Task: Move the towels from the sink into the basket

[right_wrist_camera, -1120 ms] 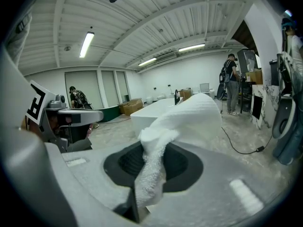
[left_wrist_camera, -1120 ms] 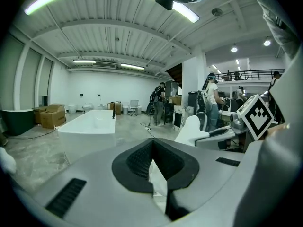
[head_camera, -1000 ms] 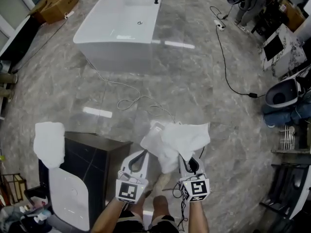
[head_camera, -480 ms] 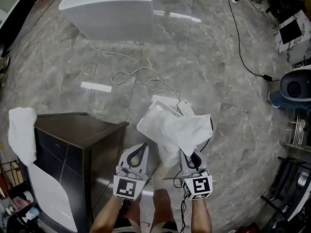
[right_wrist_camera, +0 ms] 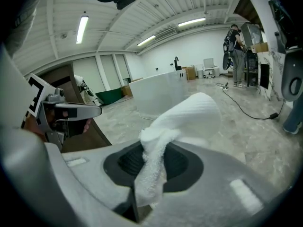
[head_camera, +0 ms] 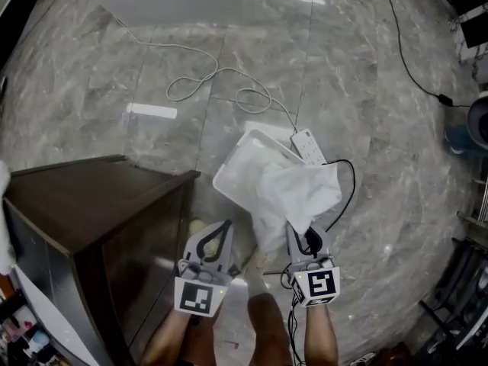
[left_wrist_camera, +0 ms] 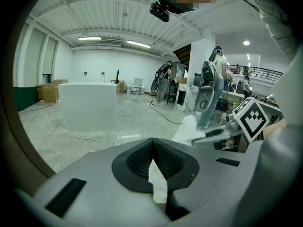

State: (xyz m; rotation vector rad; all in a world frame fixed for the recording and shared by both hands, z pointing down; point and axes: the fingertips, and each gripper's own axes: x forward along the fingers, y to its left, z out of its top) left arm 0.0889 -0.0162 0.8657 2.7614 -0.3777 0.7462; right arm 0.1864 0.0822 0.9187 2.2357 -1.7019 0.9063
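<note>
Right gripper (head_camera: 302, 244) lowered one towel (head_camera: 299, 192) over one basket (head_camera: 233, 168).

Cabinet crowds your left; basket mouth half covered

The dark cabinet (head_camera: 91, 204) stands close beside your left claw (head_camera: 223, 227), leaving a narrow strip of floor (head_camera: 381, 113) before the basket (head_camera: 238, 172). The towel (head_camera: 297, 193) drapes the basket's near right side; its far left stays open. A power strip (head_camera: 309, 145) and black cable (head_camera: 351, 193) lie just beyond.

The head view looks steeply down on the floor (head_camera: 366, 128) from above. Each gripper view sits close behind its jaws, facing across the hall; all three share the towel (head_camera: 293, 193)
</note>
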